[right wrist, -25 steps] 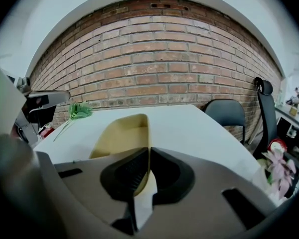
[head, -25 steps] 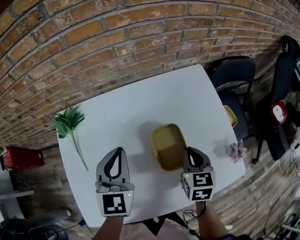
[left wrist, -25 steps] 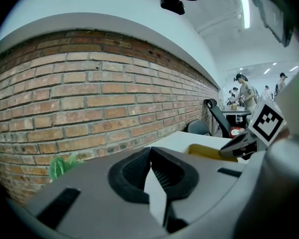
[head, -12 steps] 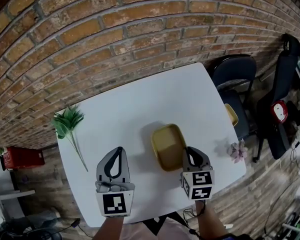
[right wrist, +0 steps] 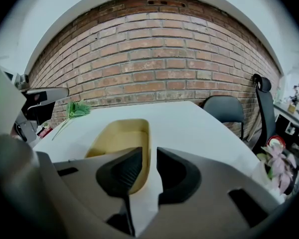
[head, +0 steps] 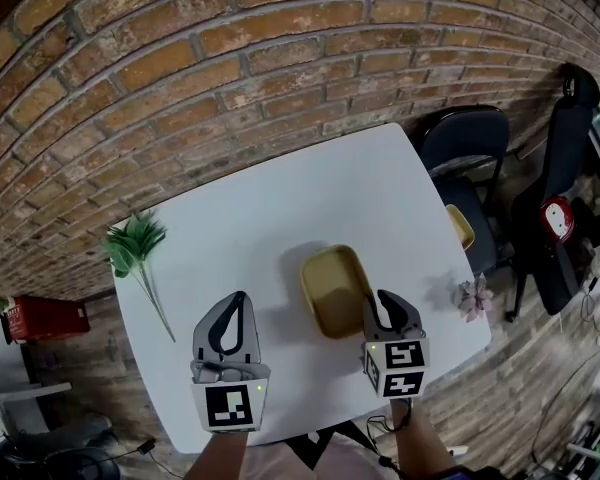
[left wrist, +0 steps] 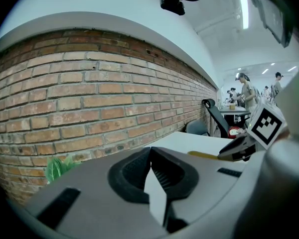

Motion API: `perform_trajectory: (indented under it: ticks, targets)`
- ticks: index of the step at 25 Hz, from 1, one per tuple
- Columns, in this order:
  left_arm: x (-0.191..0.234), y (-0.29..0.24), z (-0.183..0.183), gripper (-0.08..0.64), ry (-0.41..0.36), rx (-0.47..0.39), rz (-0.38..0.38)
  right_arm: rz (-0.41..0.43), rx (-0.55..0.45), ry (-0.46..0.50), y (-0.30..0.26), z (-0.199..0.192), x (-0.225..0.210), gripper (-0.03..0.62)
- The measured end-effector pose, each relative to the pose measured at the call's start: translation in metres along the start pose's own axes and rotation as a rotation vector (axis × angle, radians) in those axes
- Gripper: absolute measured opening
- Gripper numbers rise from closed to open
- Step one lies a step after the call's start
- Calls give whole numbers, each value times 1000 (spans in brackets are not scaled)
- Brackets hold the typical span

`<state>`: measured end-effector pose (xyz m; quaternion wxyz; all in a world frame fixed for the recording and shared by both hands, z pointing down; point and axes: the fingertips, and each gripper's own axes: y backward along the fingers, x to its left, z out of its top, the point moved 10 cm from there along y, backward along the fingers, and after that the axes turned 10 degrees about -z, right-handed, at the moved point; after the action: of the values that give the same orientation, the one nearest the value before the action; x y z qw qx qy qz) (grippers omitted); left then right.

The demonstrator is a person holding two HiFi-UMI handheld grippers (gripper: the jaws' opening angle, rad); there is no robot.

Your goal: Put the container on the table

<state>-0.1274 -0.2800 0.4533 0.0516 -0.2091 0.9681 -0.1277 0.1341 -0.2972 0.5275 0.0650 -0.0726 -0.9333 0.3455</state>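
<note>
A yellow container (head: pixel 332 288) rests on the white table (head: pixel 280 203), right of its middle and toward the near edge. My right gripper (head: pixel 382 300) is at the container's near right corner. In the right gripper view, my right gripper (right wrist: pixel 149 151) has its jaws a little apart, one on each side of the rim of the container (right wrist: pixel 120 136), with a gap showing. My left gripper (head: pixel 237 300) hovers over bare table left of the container. Seen in its own view, my left gripper (left wrist: pixel 150 149) is shut on nothing, and the container (left wrist: pixel 202 154) is a yellow sliver at the right.
A green plant sprig (head: pixel 137 243) lies at the table's left edge. A pink flower (head: pixel 472 298) sits by the right near corner. Black chairs (head: pixel 470 148) stand to the right, a brick wall (head: pixel 230 58) runs behind, and a red object (head: pixel 40 313) is on the floor at left.
My right gripper's jaws have parted slightly around the container's rim. The container stays on the table and the left gripper has not moved.
</note>
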Motion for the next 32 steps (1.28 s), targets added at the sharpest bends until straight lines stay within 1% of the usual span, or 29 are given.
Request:
perform_trajectory:
  ticks: [4, 8, 12, 16, 21, 25, 28, 32]
  targets:
    - [-5, 6, 10, 11, -11, -34, 6, 3, -37, 0, 11, 8, -2, 94]
    - [-9, 17, 27, 11, -29, -76, 10, 9, -98, -5, 32, 24, -2, 79]
    - [-16, 31, 49, 11, -49, -120, 27, 28, -190, -14, 61, 45, 0, 39]
    - [-19, 47, 76, 11, -75, -172, 55, 41, -306, 10, 95, 72, 5, 2]
    - [-19, 67, 111, 11, -81, -255, 97, 52, -442, 39, 133, 102, 11, 2]
    - [-21, 82, 133, 11, -98, -315, 109, 46, -531, 51, 159, 122, 11, 0]
    - [-24, 88, 140, 11, -107, -344, 111, 42, -575, 60, 172, 131, 11, 0]
    - [-26, 93, 146, 11, -107, -366, 113, 43, -598, 89, 182, 136, 12, -2]
